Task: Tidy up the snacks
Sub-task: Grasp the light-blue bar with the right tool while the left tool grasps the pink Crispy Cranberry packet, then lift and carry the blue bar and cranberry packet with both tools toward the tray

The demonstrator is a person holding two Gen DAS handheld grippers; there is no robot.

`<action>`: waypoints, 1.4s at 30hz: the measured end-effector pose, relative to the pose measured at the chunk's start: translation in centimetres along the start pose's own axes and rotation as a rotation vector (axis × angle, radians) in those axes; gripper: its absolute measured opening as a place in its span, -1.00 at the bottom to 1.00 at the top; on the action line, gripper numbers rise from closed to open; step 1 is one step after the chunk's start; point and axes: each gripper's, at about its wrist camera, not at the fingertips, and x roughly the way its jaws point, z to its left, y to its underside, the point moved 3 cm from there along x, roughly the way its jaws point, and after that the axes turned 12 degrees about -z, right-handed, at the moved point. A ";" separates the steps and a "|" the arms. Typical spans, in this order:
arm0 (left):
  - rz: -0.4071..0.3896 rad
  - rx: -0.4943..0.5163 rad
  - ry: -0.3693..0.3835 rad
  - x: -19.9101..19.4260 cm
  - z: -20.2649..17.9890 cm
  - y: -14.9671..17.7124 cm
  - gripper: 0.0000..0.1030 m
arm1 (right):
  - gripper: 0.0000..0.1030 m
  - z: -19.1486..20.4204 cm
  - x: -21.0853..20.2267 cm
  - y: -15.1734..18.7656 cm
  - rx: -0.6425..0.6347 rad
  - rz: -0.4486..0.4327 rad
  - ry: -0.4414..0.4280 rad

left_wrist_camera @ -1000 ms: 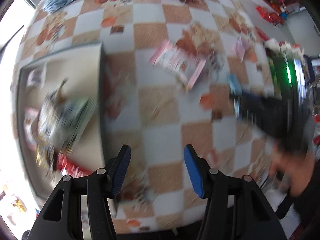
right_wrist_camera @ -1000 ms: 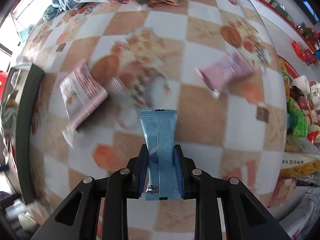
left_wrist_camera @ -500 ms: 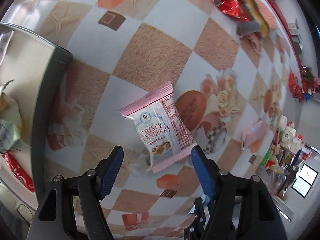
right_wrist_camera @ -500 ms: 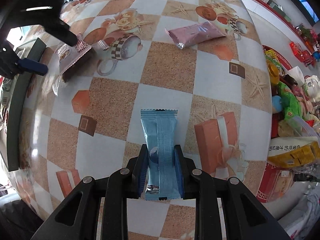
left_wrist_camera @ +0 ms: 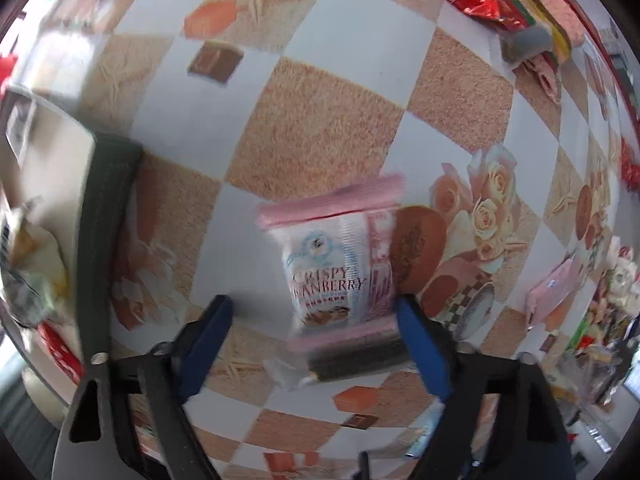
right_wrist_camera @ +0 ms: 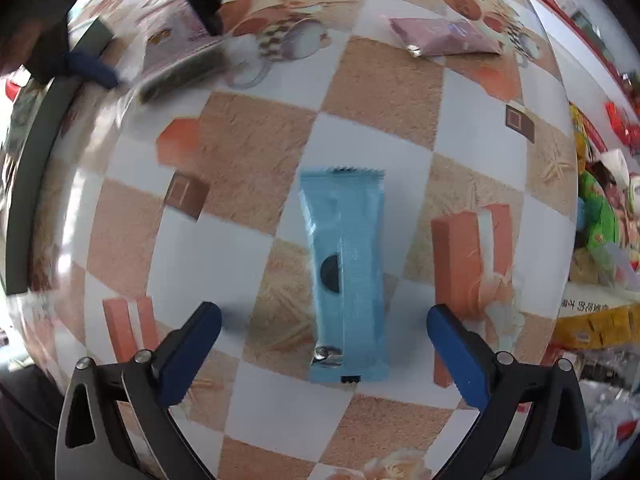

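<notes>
A pink and white "Crispy Cranberry" packet (left_wrist_camera: 336, 264) lies on the checkered tablecloth. My left gripper (left_wrist_camera: 316, 332) is open with its fingers on either side of the packet's near end, the packet closer to the right finger (left_wrist_camera: 424, 344). A light blue snack bar (right_wrist_camera: 346, 276) lies flat on the cloth between the wide-open fingers of my right gripper (right_wrist_camera: 324, 340), which no longer touches it. In the right wrist view the cranberry packet (right_wrist_camera: 176, 44) and the left gripper's finger (right_wrist_camera: 92, 68) show at the top left.
A grey tray (left_wrist_camera: 100, 248) with several snacks stands at the left; its rim also shows in the right wrist view (right_wrist_camera: 36, 152). A pink packet (right_wrist_camera: 444, 36) lies at the far side. Red and green wrappers (left_wrist_camera: 500, 0) lie at the table's back. Snack bags (right_wrist_camera: 600, 240) crowd the right.
My right gripper has opened and let go of the blue bar, which now lies on the cloth. My left gripper has moved in around the cranberry packet.
</notes>
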 end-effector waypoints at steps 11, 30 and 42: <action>-0.092 0.355 -0.044 -1.2 -3.3 0.7 0.15 | 1.00 -0.1 -0.1 0.5 0.108 -0.046 0.032; -0.123 0.518 -0.028 -2.1 -4.1 2.7 0.13 | 1.00 -1.3 1.1 -3.2 0.119 -0.008 0.021; -0.165 0.686 0.000 -3.7 -2.7 7.4 -0.43 | -0.52 1.7 -0.5 -4.6 0.038 -0.008 -0.043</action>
